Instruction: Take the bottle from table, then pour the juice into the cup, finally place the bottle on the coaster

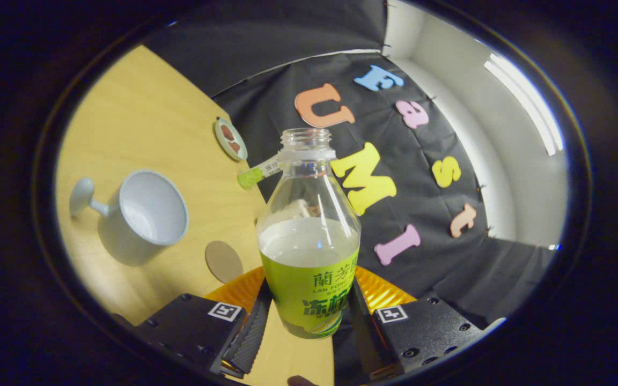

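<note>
Tongs (309, 327) are seen clamped on the bottle (309, 252), both ribbed fingers (250, 335) pressed against its green label near the base. It is held uncapped and roughly in line with the fingers, lifted off the table (142, 118), whose far edge meets the black cloth. Pale juice is seen up to just above the label, the clear shoulder and neck above it being empty. A torn strip of label hangs from the neck ring.

Beyond the left finger, a small round coaster (223, 261) lies flat on the table, with an orange ridged plate (239, 292) just beside it under the fingers. Farther out stands the white cup (151, 212), apparently empty, its handle turned away from the bottle. A small round dish (230, 139) is set near the table's far edge.

The pour is judged to be the step in hand. The mouth is best carried directly over the cup before any tilt is begun, then tipped slowly toward the rim so the stream lands inside; the grip low on the body should be kept firm as the weight shifts.
</note>
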Available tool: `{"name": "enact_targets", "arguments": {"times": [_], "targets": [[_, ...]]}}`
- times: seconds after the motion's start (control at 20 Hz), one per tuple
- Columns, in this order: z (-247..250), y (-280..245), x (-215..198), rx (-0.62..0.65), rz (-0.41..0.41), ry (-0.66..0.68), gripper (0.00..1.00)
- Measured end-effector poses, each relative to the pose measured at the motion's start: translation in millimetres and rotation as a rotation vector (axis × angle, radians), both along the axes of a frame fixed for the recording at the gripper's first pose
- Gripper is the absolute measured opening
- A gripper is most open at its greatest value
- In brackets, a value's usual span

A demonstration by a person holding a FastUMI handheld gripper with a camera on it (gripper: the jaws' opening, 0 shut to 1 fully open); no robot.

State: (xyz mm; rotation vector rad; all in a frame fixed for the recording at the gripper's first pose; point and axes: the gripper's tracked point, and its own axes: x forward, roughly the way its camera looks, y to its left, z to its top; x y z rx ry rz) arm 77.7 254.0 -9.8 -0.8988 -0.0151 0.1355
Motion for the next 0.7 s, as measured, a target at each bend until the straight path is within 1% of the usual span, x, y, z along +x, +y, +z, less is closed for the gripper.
{"name": "enact_targets", "arguments": {"times": [0.05,0.15,0.35,0.45,0.55,0.7], "targets": [[-3.3,3.7,-2.1,0.101,0.024,0.048,0.77],[-0.1,7.4,0.3,0.253,0.056,0.114,0.77],[38.3,9.4,8.2,0.494,0.111,0.129,0.77],[62.5,13.5,20.3,0.614,0.174,0.119,0.77],[71.5,19.1,36.3,0.687,0.21,0.145,0.77],[68.0,32.3,62.0,0.744,0.252,0.215,0.77]]}}
